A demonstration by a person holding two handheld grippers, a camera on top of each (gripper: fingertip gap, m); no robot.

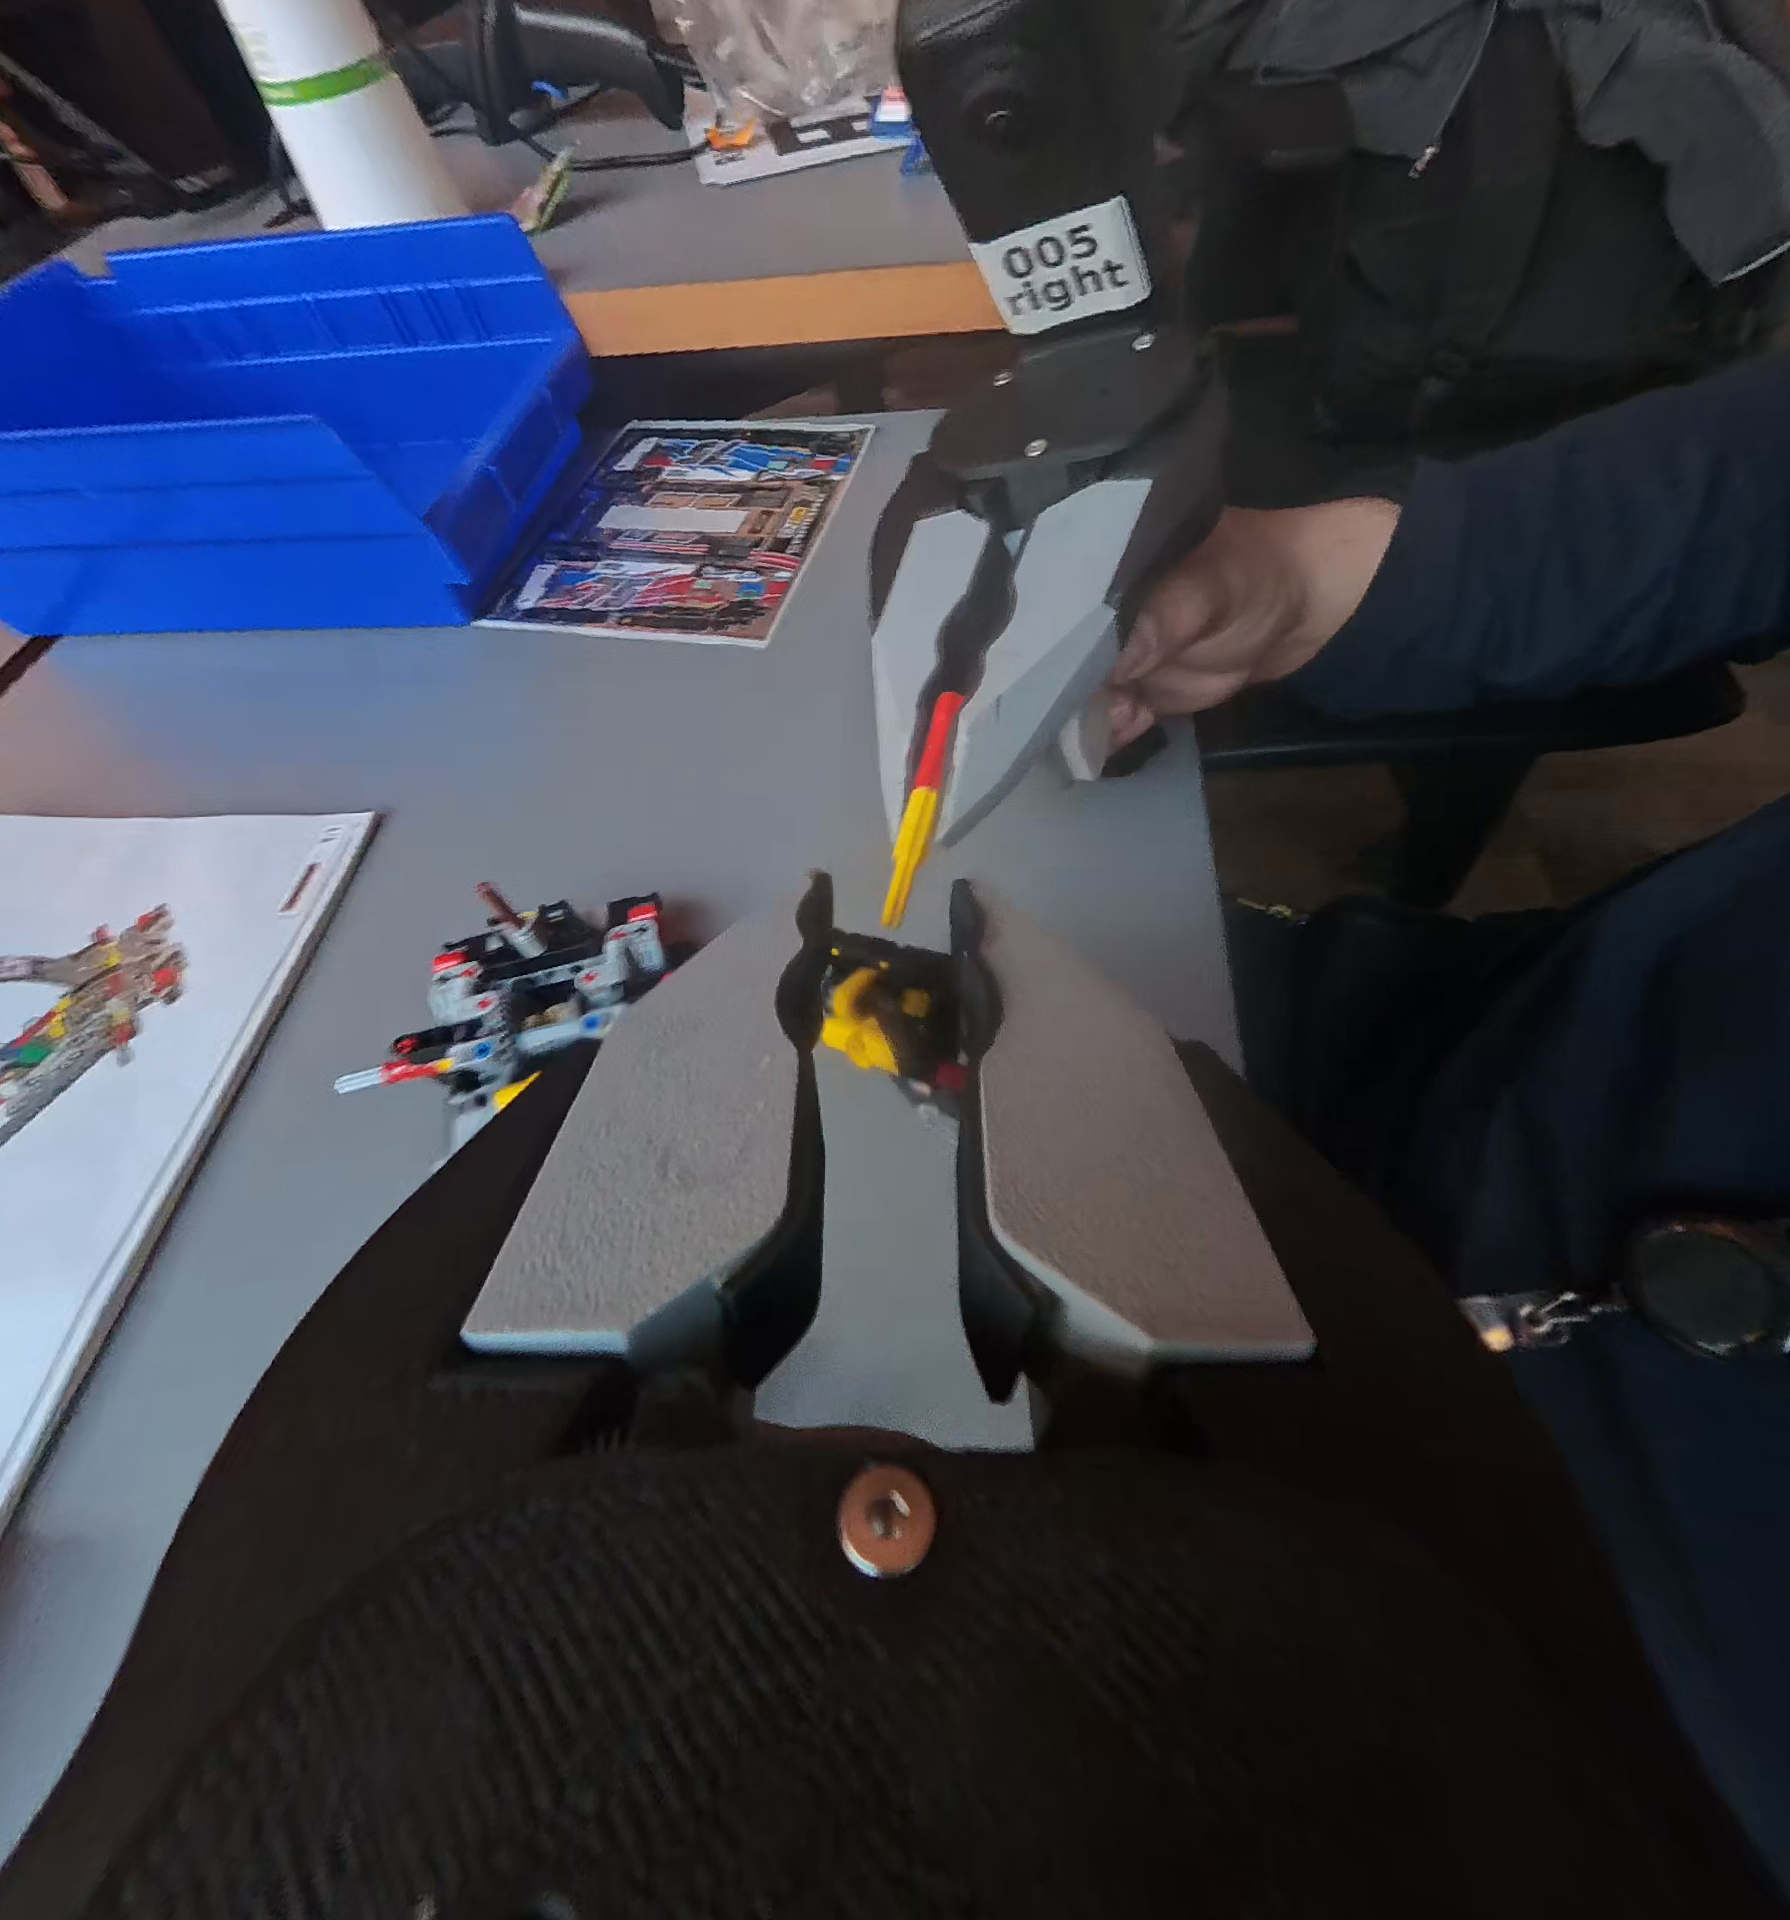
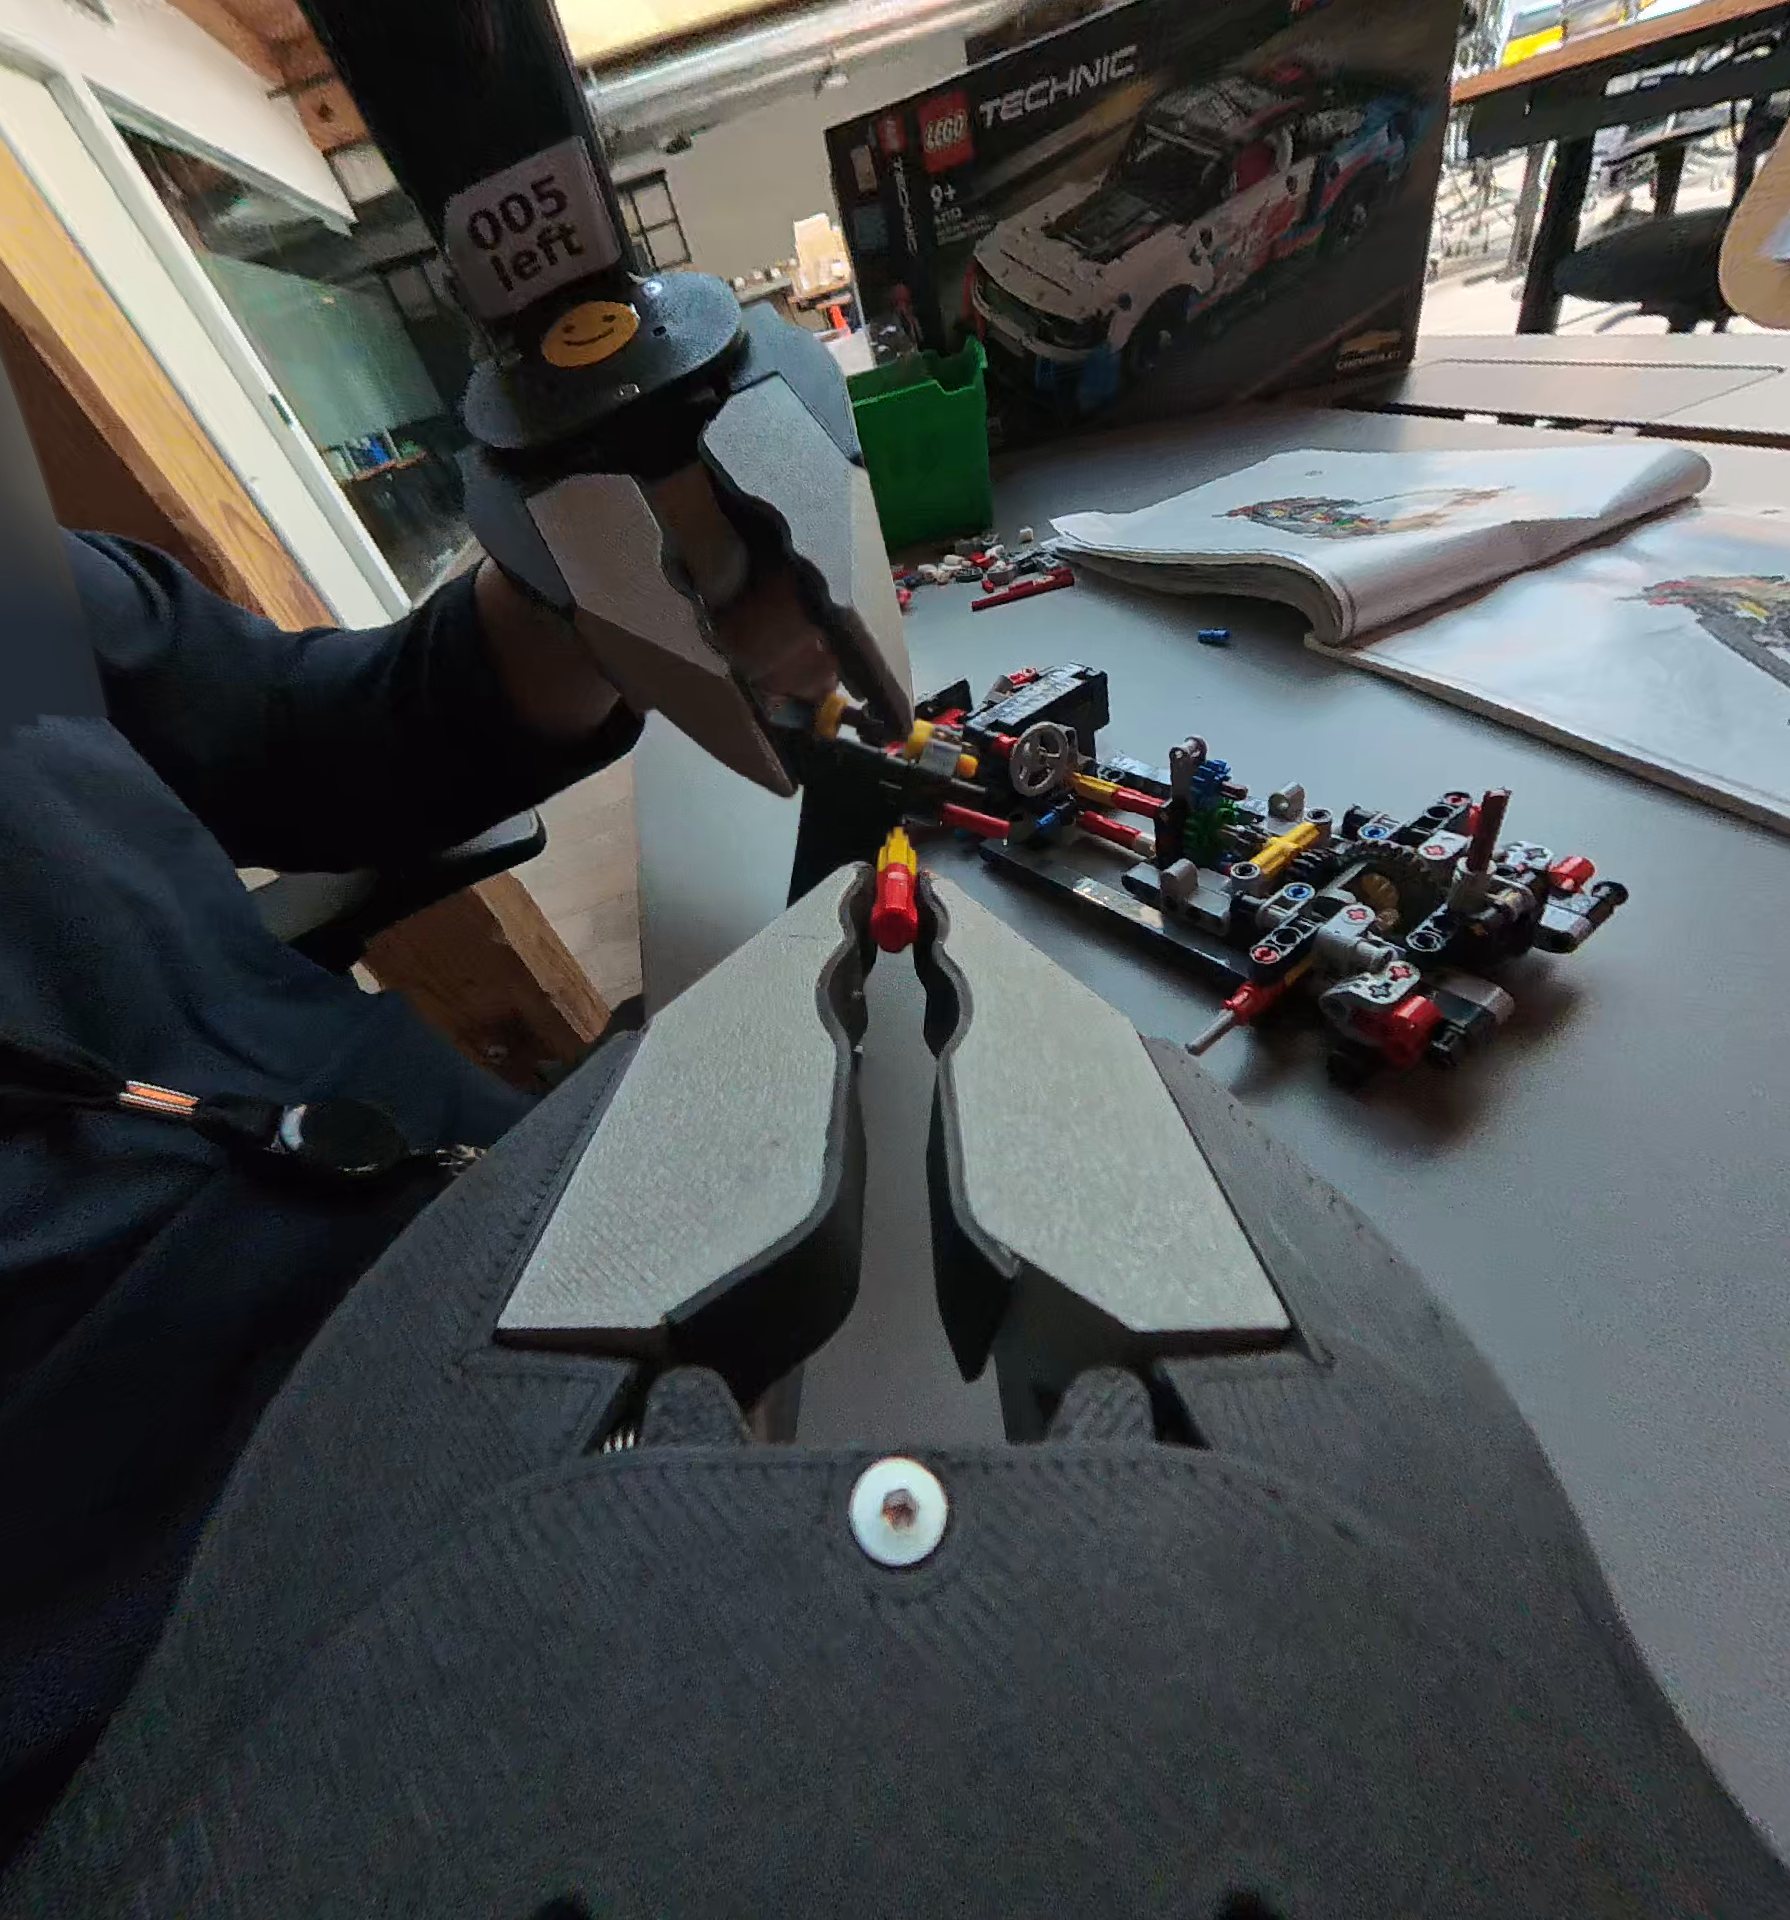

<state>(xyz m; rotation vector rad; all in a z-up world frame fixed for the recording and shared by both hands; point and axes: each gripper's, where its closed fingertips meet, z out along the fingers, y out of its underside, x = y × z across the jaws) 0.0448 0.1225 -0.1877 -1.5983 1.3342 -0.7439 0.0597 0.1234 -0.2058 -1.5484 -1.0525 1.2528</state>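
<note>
1. Right gripper (image 2: 893,894): nearest item in the right wrist view. Both fingertips are clamped on the red end of a red-and-yellow axle pin (image 2: 893,902); the yellow end sticks out forward toward the left gripper.
2. Left gripper (image 1: 886,940): fingers stand apart around the black-and-yellow end section (image 1: 875,1003) of the model. Whether the pads press on it cannot be told; the view is blurred there.
3. Brick-built chassis (image 2: 1338,883): black, grey and red, lying on the grey table (image 2: 1493,1299), running away from the left gripper toward the right of the right wrist view.
4. Axle pin tip: just beside the held end section, apart from it, pointing at it from above in the left wrist view.
5. Handling note, as a judgement: keep the pin in line with its hole, hold the model end firm, push straight without twisting.
6. Surroundings: open instruction booklet (image 2: 1390,540), sticker sheet (image 1: 683,530), blue bin (image 1: 247,436), green bin (image 2: 922,447), printed set box (image 2: 1182,208).
</note>
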